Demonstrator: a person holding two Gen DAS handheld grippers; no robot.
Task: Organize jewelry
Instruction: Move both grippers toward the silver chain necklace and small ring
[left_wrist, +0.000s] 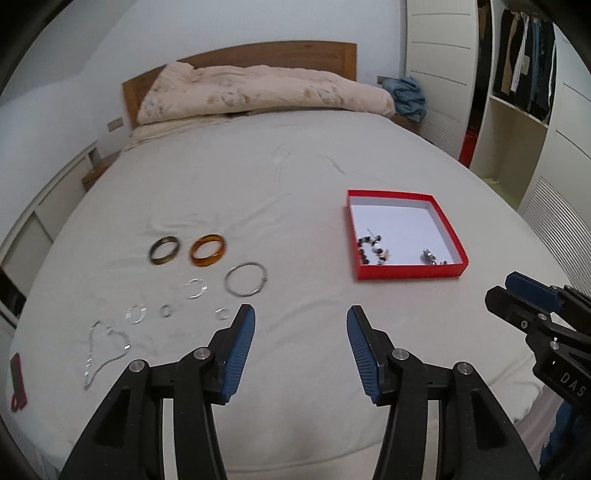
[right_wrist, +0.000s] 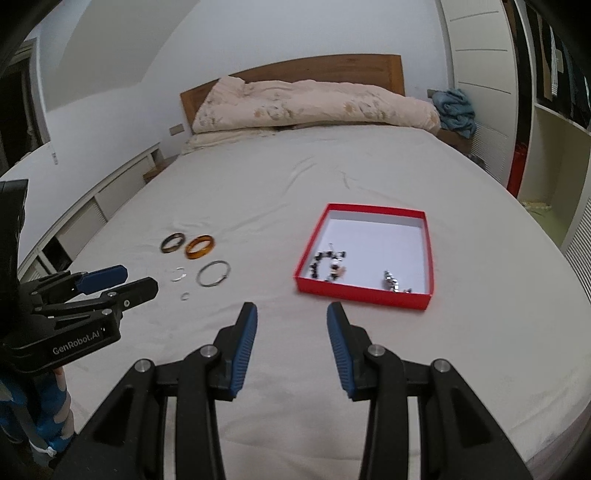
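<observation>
The bed (left_wrist: 295, 177) carries everything: a red box (left_wrist: 408, 274) to the right and loose jewelry laid out to the left, well apart from it. Both grippers hang above the near edge of the sheet with nothing between their jaws. The left gripper (left_wrist: 301, 332) stands spread and empty, and the right gripper (right_wrist: 291, 325) is parted a little narrower, also empty.

Judging by this, the step in hand is fetching the next loose piece for the box. To do it well, I would bring the left gripper down over a rigid piece first, jaws straddling the band across its width, and press lightly into the soft sheet so the lower edge is caught. The chain wants a pinch at a bunched part, or it will trail and snag.

Largest of the loose pieces is the silver chain (left_wrist: 105, 347), lying in a slack loop at the far left. Next comes a thin silver hoop (left_wrist: 246, 278), then an amber bangle (left_wrist: 207, 250) just beside a dark olive bangle (left_wrist: 164, 250); whether they touch I cannot tell. Smaller clear or silvery rings (left_wrist: 195, 288) scatter below them, blurred. Inside the box, against its near wall, sit a black-and-white beaded bracelet (right_wrist: 328, 266) and a small metallic piece (right_wrist: 390, 281)
</observation>
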